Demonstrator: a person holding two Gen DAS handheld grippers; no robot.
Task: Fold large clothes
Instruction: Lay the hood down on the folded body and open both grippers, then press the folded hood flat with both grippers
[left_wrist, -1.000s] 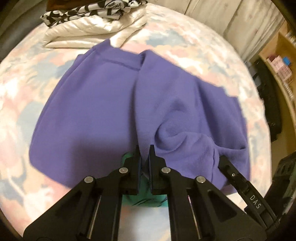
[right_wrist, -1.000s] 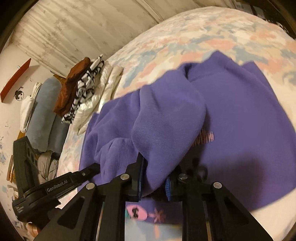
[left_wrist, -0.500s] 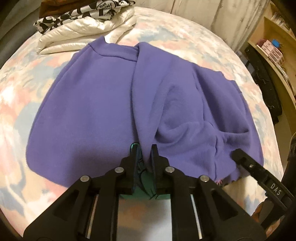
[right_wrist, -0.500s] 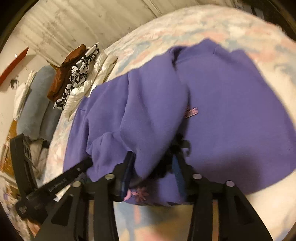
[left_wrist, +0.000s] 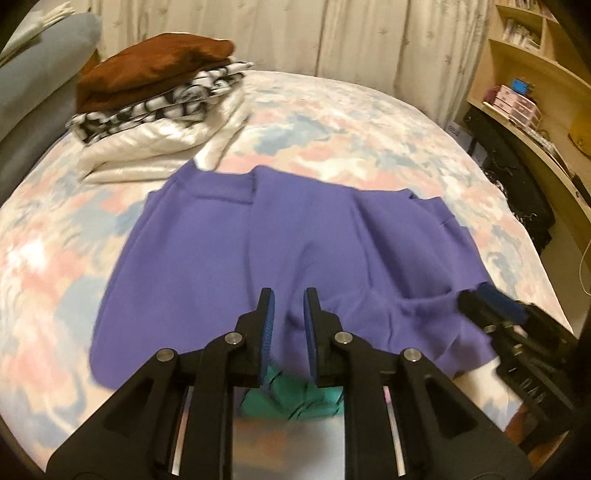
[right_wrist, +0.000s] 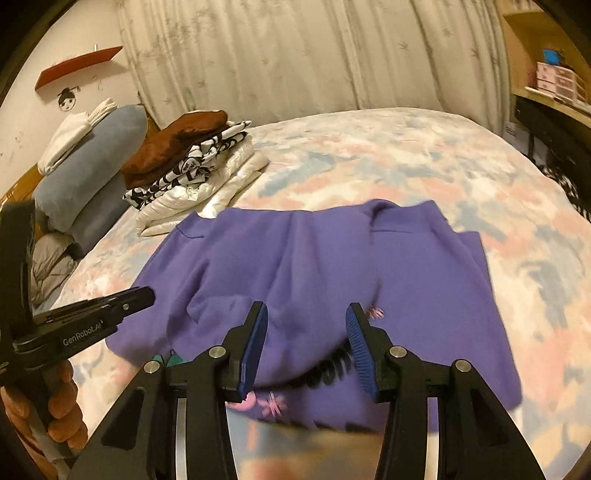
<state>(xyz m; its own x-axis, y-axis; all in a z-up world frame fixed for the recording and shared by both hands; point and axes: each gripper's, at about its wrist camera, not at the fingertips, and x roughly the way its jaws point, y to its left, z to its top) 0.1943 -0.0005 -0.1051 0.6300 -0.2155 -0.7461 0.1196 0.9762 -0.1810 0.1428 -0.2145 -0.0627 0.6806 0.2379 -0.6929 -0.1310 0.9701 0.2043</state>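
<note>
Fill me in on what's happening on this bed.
A person is folding a purple sweatshirt on the flowered bedspread, with a gripper in each hand. Neither the left gripper nor the right gripper holds the cloth, and the right one's jaws are closing slightly on nothing. One side is folded across the middle. A pile of folded clothes sits at the far side.

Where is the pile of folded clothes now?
The pile of folded clothes lies upper left in both views, on the bed beyond the purple sweatshirt, beside the grey pillows.
</note>
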